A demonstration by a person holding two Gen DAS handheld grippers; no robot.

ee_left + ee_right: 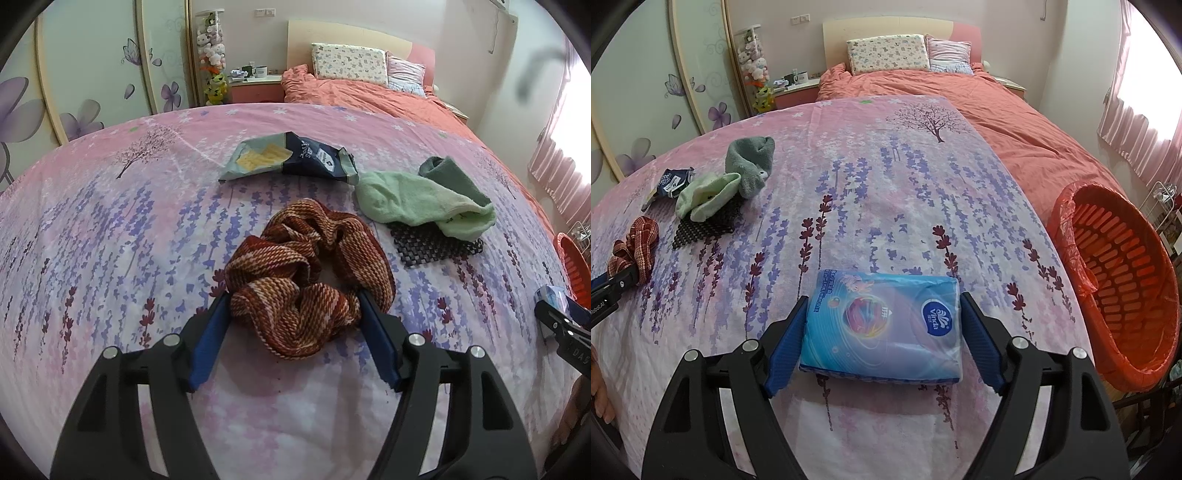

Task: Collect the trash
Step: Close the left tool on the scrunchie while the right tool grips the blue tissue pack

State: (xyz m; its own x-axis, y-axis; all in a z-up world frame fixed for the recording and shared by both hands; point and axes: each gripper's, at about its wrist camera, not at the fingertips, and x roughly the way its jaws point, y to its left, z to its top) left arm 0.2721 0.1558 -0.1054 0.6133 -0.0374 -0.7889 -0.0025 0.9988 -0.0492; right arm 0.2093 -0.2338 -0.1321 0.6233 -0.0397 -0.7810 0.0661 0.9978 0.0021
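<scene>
Left gripper [291,306]: jaws apart around red knitted scarf [306,273].
Right gripper [884,314]: jaws apart around blue plastic tissue pack [882,325].
Orange basket [1071,229] at 3 o'clock: looks empty.
Left to do: dark snack bag [295,157] at 12 o'clock.

The bedsheet [886,177] is pink with purple lavender sprigs and a dark tree. The scarf [306,273] is rust-red and cream weave; the towel [417,203] mint green; the tissue pack [882,325] blue; the basket [1126,280] orange-red.

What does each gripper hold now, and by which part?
Nothing is lifted. The left gripper stands open around the red woven cloth. The right gripper flanks the tissue pack at its two ends; whether the pads press cannot be told.
</scene>
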